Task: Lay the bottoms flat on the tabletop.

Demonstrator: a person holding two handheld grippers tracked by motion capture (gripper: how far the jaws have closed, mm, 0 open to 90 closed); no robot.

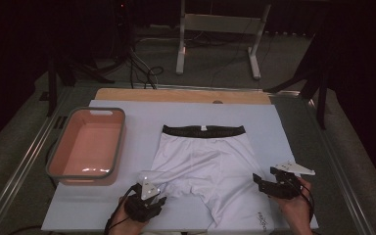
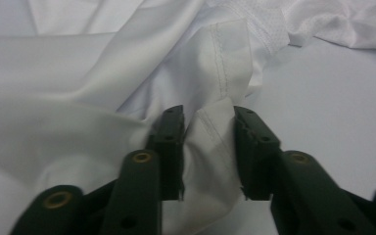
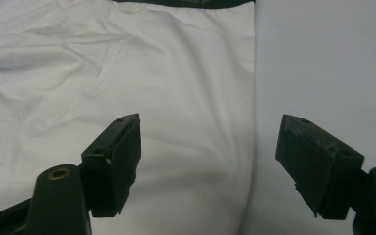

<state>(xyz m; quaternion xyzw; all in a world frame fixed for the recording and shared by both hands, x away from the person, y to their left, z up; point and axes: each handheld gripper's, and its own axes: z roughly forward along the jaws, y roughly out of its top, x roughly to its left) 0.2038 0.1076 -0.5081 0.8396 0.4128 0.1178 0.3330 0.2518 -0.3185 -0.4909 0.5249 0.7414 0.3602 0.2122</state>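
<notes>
White boxer shorts (image 1: 203,159) with a black waistband (image 1: 203,130) lie flat on the white mat, waistband away from me. My left gripper (image 1: 152,190) sits at the near end of the left leg. In the left gripper view its jaws (image 2: 207,122) pinch a bunched fold of the stitched hem (image 2: 210,147), and the cloth touches both pads. My right gripper (image 1: 262,182) hovers at the right leg's outer edge. Its jaws (image 3: 210,142) stand wide apart over the shorts (image 3: 176,63) and hold nothing.
A pink basin with a grey rim (image 1: 120,142) stands empty on the mat's left side. The white mat (image 1: 274,127) covers the table, with a wooden strip (image 1: 176,95) along its far edge. A white metal stand (image 1: 215,24) and cables are on the floor beyond.
</notes>
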